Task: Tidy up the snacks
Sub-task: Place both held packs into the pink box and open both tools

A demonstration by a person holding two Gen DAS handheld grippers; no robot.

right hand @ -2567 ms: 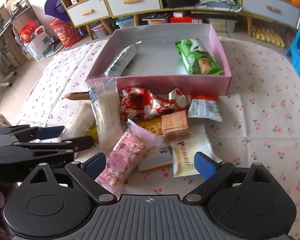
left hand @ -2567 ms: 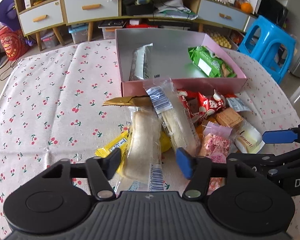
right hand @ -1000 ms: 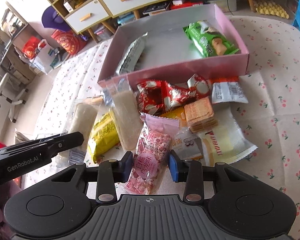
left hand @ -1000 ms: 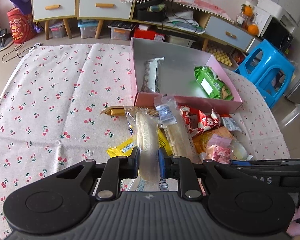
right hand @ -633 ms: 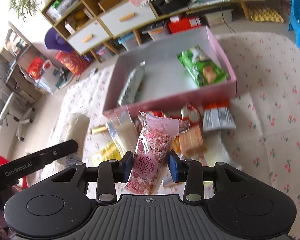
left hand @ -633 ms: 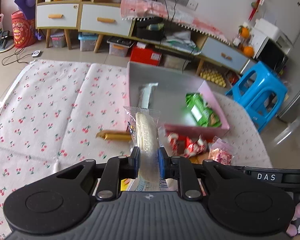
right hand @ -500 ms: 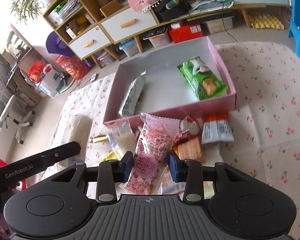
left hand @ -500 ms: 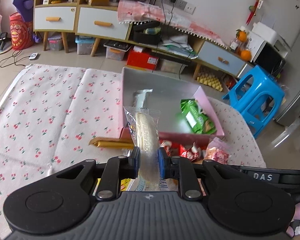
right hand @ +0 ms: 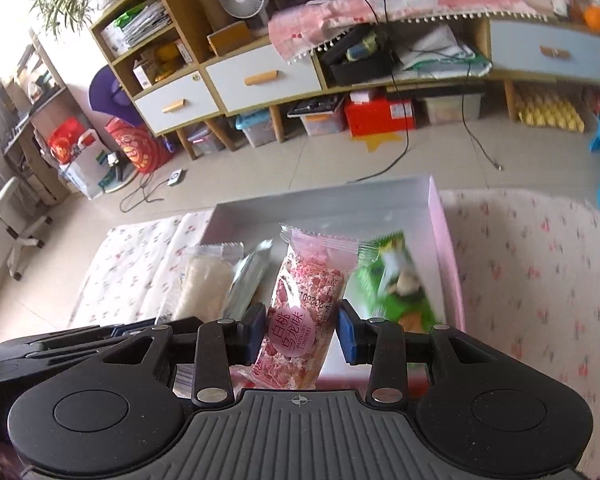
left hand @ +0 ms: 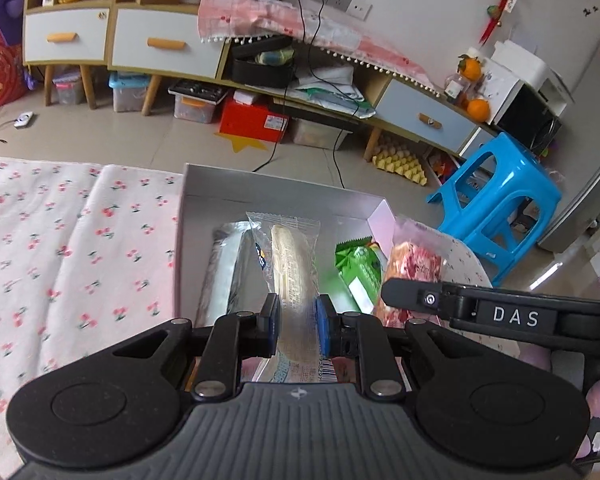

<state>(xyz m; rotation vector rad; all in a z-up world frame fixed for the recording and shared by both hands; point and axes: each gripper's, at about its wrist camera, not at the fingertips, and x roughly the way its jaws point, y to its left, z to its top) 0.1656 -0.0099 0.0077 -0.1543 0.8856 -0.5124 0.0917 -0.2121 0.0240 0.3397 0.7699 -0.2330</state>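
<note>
While both grippers hang over the pink-walled cardboard box (left hand: 382,216), left gripper (left hand: 296,326) clamping a clear-wrapped pale bread stick (left hand: 290,264), right gripper (right hand: 302,334) a pink speckled packet (right hand: 308,300), lower each (keeping them apart) onto bare floor before releasing.

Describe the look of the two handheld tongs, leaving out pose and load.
Both the left tongs and the right tongs are matte black, with a ribbed grey body, round side discs, silver pivot screws and blue finger pads. White "DAS" lettering marks the right one's side.
</note>
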